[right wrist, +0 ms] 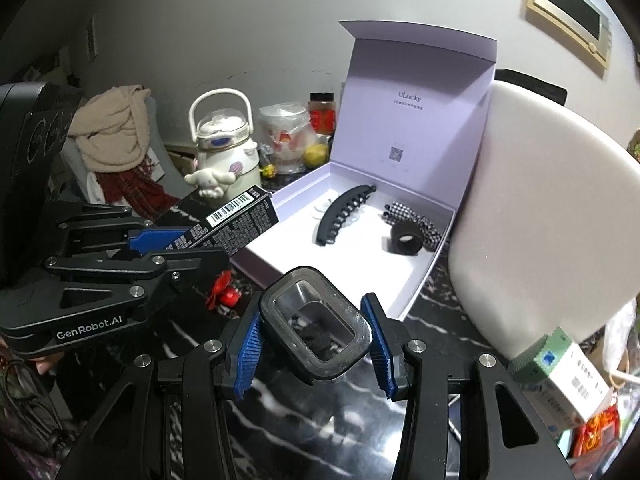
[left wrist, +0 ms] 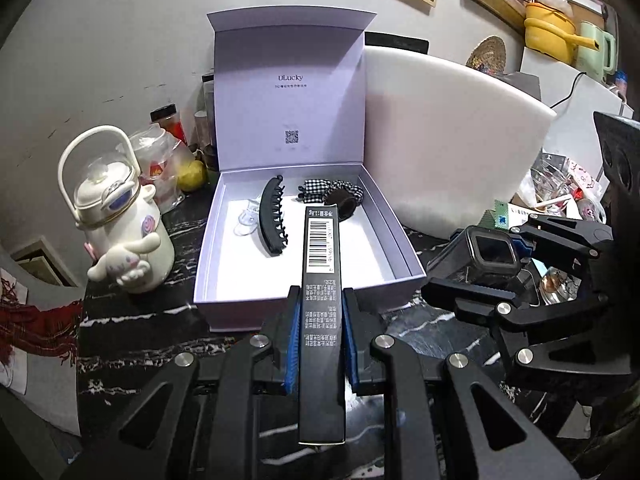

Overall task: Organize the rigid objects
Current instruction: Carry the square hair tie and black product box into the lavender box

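A: Cardboard on the left, then. The left gripper (left wrist: 320,344) is clamped on a long black carton (left wrist: 322,312), blue pads pinching its two narrow sides partway along, barcode end sticking out over the near wall of the open lavender gift box (left wrist: 224,304).

B: Looks light and stiff, I'd say, but hollow, so squeeze too hard and it could dent. Held back from the middle like that, the front end may want to droop.

A: The gripper is pitched downward, carton aimed at the bare white floor between the black hair claw (left wrist: 274,216) and the checked scrunchie (left wrist: 320,190).

B: And to the right?

A: The right gripper (right wrist: 312,344) is clamped on a small clear-walled container with a dark rim (right wrist: 316,328), one blue pad on each side.

B: Hard plastic, probably slick, light, rigid. Gripping across the flat sides seems the safe place; the rounded corners could slip.

A: It also tilts down, short of the gift box's near corner, above the dark marbled tabletop (right wrist: 304,432). In the left view the two grippers sit side by side, near each other, not touching.
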`<state>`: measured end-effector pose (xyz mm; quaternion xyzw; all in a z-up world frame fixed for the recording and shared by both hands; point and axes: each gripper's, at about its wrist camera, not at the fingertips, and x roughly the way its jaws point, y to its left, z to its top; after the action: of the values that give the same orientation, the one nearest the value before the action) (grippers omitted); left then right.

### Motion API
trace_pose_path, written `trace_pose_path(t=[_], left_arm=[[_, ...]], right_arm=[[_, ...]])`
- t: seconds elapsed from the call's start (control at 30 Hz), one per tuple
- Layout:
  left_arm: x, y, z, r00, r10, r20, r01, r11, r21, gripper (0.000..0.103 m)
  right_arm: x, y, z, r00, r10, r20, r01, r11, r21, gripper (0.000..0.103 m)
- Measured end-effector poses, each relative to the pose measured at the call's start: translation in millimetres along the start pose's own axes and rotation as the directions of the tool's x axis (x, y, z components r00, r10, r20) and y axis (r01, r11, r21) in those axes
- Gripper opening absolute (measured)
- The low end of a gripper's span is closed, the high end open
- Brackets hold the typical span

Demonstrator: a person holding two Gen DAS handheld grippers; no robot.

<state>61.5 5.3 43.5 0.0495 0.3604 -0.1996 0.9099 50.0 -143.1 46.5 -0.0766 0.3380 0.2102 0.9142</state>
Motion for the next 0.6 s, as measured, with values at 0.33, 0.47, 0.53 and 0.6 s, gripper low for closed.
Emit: trace_pose_path(t=[0.33,0.47,0.53,0.6], left_arm=[[22,18,28,1.000,-0.009,-0.007,0.009,1.000,0.005,0.018],[28,25,37,1.000,-0.007,0.000,0.007,1.000,0.002,0.018],[32,28,42,1.000,-0.007,0.002,0.007,1.000,-0.001,0.018],[36,33,46,1.000,-0.005,0.004,0.005,1.000,-0.005,0.018]], right_arm=[[19,-11,27,1.000,-0.006,0.008,0.006,1.000,-0.001,0.047],[27,-14,36,1.000,-0.005,0.012,0.005,1.000,-0.003,0.047],[31,-15,40,1.000,-0.004,0.013,0.004,1.000,-0.003,0.047],[36,-17,45,1.000,-0.003,0.014,0.003,1.000,-0.003,0.047]])
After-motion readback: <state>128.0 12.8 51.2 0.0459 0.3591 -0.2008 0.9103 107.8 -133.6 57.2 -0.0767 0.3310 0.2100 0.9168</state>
